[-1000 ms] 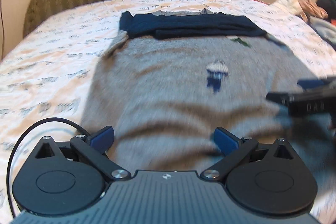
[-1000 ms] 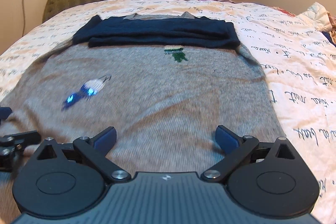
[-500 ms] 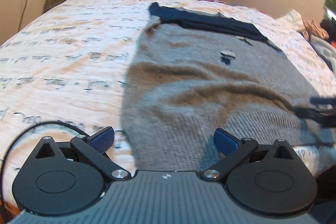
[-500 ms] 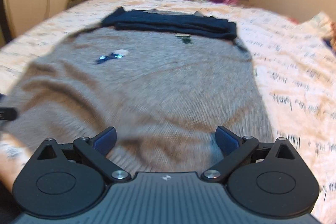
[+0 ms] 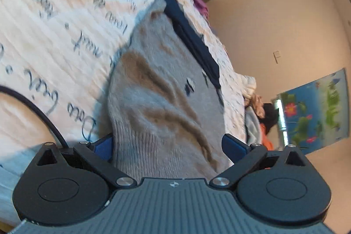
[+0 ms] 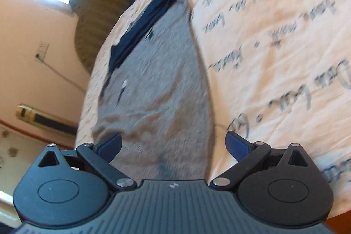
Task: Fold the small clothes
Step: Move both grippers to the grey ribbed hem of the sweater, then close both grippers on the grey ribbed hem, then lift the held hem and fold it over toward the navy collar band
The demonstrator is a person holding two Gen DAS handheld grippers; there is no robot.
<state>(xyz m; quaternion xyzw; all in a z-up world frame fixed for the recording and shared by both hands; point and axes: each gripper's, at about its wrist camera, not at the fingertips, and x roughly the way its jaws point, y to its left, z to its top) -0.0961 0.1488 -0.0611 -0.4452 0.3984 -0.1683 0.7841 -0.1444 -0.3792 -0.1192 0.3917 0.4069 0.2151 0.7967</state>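
Observation:
A grey knit sweater [image 5: 158, 89] with navy sleeves [image 5: 190, 36] folded across its chest lies flat on the bed. Its ribbed hem sits between the open fingers of my left gripper [image 5: 169, 144], at the hem's left corner. In the right wrist view the sweater [image 6: 162, 84] runs away from my right gripper [image 6: 173, 142], whose open fingers straddle the hem's right corner. The navy sleeves [image 6: 147, 21] show at the far end. Both cameras are rolled sideways. I cannot tell whether the fingers touch the fabric.
The sweater lies on a cream bedspread [image 5: 54, 21] with script print, also seen in the right wrist view [image 6: 274, 36]. A woven headboard [image 6: 105, 14] stands at the far end. Loose clothes [image 5: 254, 98] pile at the bed's right side. A black cable [image 5: 33, 109] runs by the left gripper.
Both grippers have dropped to the sweater's hem and rolled sideways, left toward the left corner, right toward the right corner. The fingers stay open.

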